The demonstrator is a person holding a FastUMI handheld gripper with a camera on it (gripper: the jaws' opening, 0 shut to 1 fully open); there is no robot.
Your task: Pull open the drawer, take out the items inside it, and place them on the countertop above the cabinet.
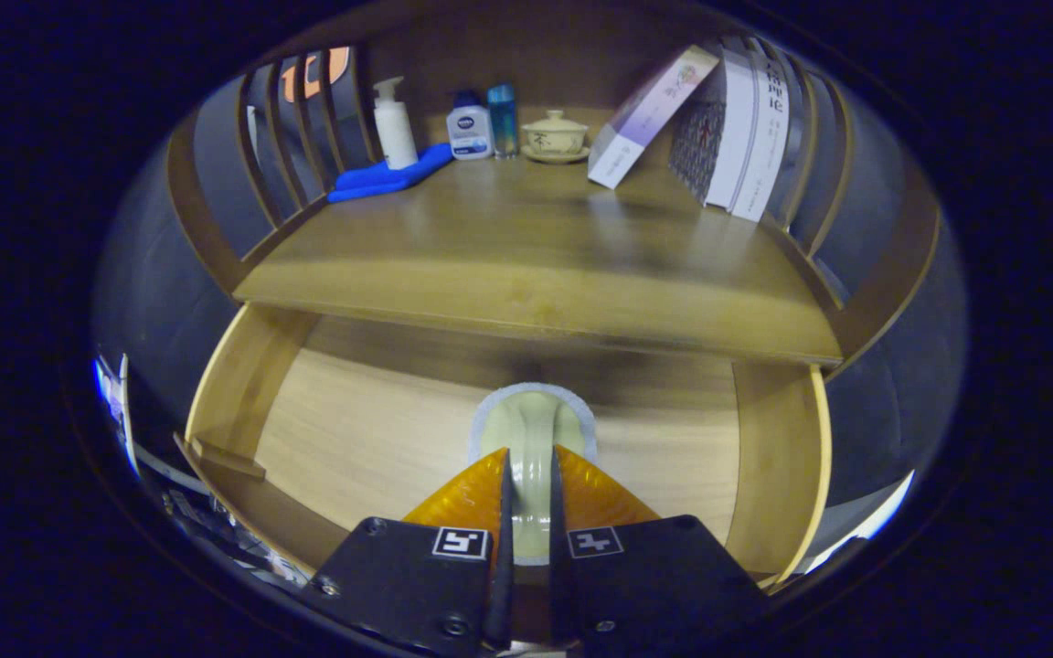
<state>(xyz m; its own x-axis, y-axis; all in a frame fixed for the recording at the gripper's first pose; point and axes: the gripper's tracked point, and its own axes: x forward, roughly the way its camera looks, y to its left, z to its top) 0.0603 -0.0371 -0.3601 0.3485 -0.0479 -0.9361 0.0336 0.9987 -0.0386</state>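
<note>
Gripper view — the drawer (769, 448) stands pulled open below the countertop (526, 265), its pale wooden floor bare apart from what the gripper (527, 475) holds. The two fingers are pressed in on a pale green, paddle-like item (531, 429) with a whitish rim. Its narrow stem runs straight back between the fingers and its rounded head pokes out just ahead of the tips, so its long axis lies along the gripper's own line of sight. It looks lifted over the drawer floor, though I cannot tell for sure that it is clear of it.

The relation that matters next: the countertop lies above and beyond the fingers, its front edge overhanging the back of the drawer — so, as I judge it, the item must come up and forward over that edge.

At the back of the countertop stand a white pump bottle (394, 123) on a blue cloth (387, 175), a small blue-capped bottle (469, 128) whose logo is too small to read, a lidded cup on a saucer (555, 135), and leaning books (732, 128) with characters on their spines that I cannot make out
</note>
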